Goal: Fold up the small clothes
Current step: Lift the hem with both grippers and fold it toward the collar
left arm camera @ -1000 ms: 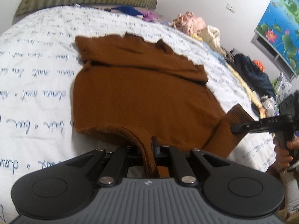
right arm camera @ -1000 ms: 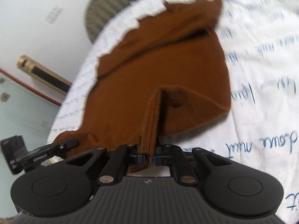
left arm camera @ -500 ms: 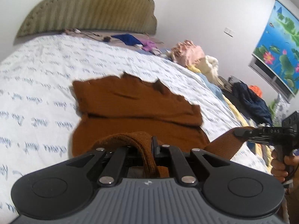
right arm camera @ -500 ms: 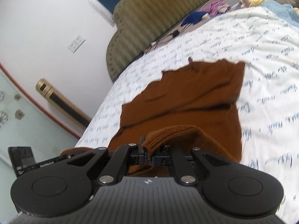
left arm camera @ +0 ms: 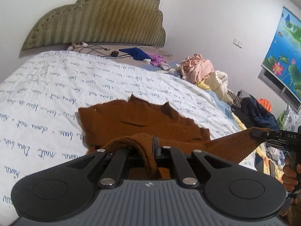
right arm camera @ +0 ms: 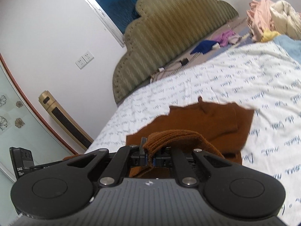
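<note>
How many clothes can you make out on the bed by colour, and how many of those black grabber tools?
Brown sweater: 1
Blue garment: 1
Purple garment: 1
Pink clothes heap: 1
Cream clothes heap: 1
Grabber tools, left gripper and right gripper: 2
Total: 7

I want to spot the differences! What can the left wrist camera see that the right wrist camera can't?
Only the left wrist view shows the lotus picture on the wall, the dark clothes pile at the bed's edge and the hand holding the right gripper.

Only the right wrist view shows the gold tower fan, the wall socket and the dark window.

Both show the brown sweater, pinched by the left gripper and the right gripper, the white bedsheet, the headboard and the pink clothes pile.
</note>
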`<state>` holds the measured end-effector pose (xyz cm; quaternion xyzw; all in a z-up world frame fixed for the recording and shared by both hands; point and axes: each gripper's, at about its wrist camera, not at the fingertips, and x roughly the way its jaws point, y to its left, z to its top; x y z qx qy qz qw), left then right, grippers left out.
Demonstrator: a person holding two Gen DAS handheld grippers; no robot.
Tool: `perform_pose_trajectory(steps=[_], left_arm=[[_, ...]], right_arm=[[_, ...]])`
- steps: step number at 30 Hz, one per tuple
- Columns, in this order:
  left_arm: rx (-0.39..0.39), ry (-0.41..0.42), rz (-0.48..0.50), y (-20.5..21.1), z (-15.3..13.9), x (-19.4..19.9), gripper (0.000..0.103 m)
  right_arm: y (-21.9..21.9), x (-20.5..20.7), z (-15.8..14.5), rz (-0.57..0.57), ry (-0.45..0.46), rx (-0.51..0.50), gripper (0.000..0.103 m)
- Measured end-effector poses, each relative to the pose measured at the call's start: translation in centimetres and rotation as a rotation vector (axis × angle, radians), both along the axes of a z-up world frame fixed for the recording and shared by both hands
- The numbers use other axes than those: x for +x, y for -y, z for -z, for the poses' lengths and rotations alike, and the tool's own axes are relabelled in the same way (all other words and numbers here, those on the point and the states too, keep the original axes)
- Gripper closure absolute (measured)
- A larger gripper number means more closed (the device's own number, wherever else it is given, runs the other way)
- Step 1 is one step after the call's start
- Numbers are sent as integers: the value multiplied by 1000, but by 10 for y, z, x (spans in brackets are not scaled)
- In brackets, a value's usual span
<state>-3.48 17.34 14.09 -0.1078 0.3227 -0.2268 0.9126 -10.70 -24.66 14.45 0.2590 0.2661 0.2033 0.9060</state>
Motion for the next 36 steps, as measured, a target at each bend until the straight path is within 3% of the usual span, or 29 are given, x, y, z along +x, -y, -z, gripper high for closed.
perform_pose_trajectory(steps=[5, 9, 20, 29, 36], left_arm=[[0, 16, -26, 0, -15, 22, 97], [7, -19, -40, 5, -10, 52, 97], [125, -69, -83, 36, 21, 132, 97], [194, -107, -89, 70, 52, 195, 97], [223, -203, -106, 82, 94, 236, 97]], right_arm=[[5, 22, -11, 17, 22, 14, 93], [7, 47, 2, 38, 3, 43, 93], [20, 111, 49, 129, -54, 69, 93], [44, 159, 94, 208, -129, 158, 93], [55, 192, 131, 232, -209, 206, 93]])
